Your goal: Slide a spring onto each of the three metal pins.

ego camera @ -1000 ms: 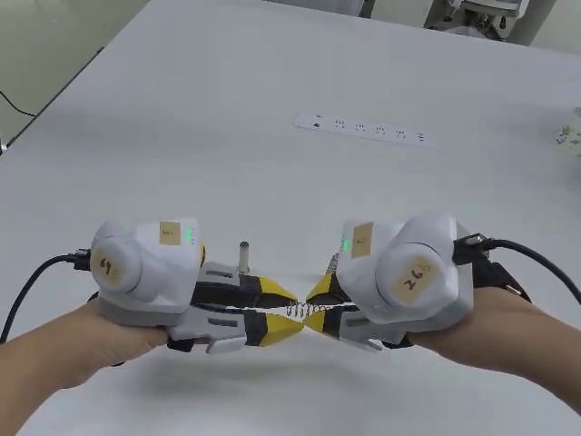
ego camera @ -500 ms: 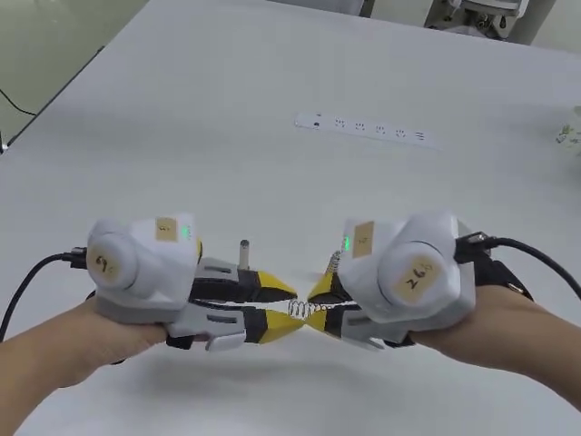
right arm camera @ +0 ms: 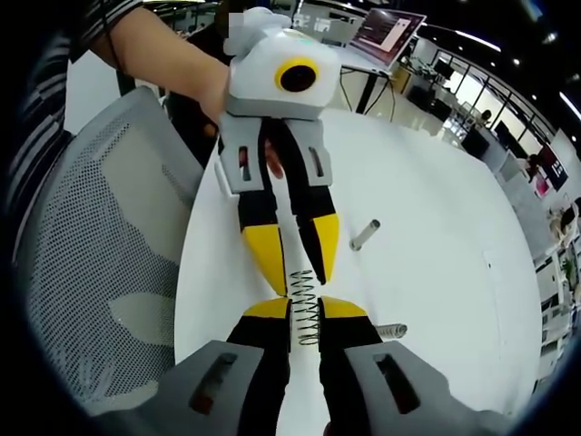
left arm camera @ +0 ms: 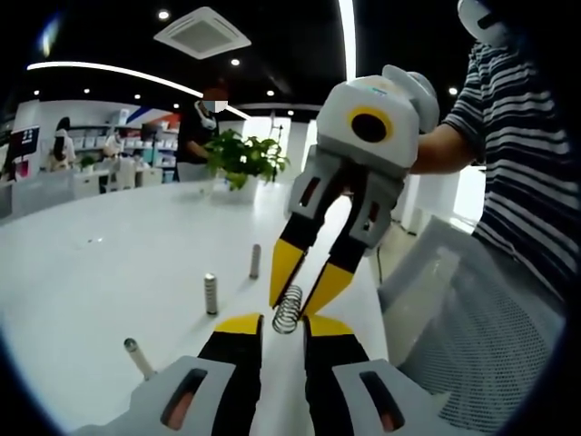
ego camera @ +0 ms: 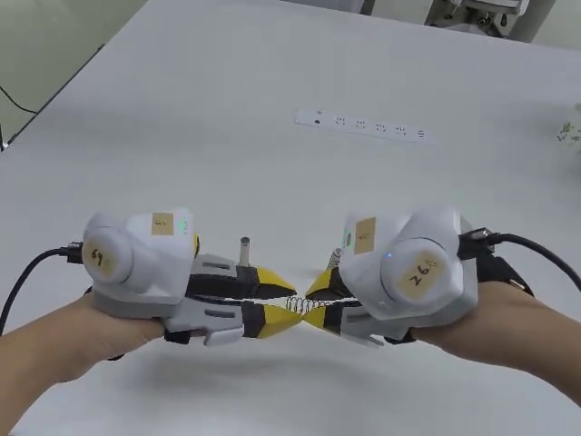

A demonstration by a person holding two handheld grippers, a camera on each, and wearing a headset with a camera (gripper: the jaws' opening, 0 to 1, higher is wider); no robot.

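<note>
A small steel spring (ego camera: 297,302) hangs just above the table between two grippers that meet tip to tip. My left gripper (ego camera: 289,304) comes in from the left, shut on one end of the spring (left arm camera: 288,309). Facing it, my right gripper (ego camera: 311,304) is shut on the other end of the spring (right arm camera: 306,307). A bare metal pin (ego camera: 244,252) stands upright just behind the left gripper. A second pin (ego camera: 333,262), which seems to carry a spring, peeks out behind the right gripper. Three pins (left arm camera: 211,293) stand to the left in the left gripper view.
A white power strip (ego camera: 360,128) lies across the far middle of the white table (ego camera: 182,118). Black cables trail from both grippers toward the table's near edges. A mesh chair (right arm camera: 109,272) and a person's striped sleeve sit behind the grippers.
The left gripper's jaws have closed in on the spring's end, and the visible stretch of spring between the two grippers has shortened a little. The right gripper has hardly moved.
</note>
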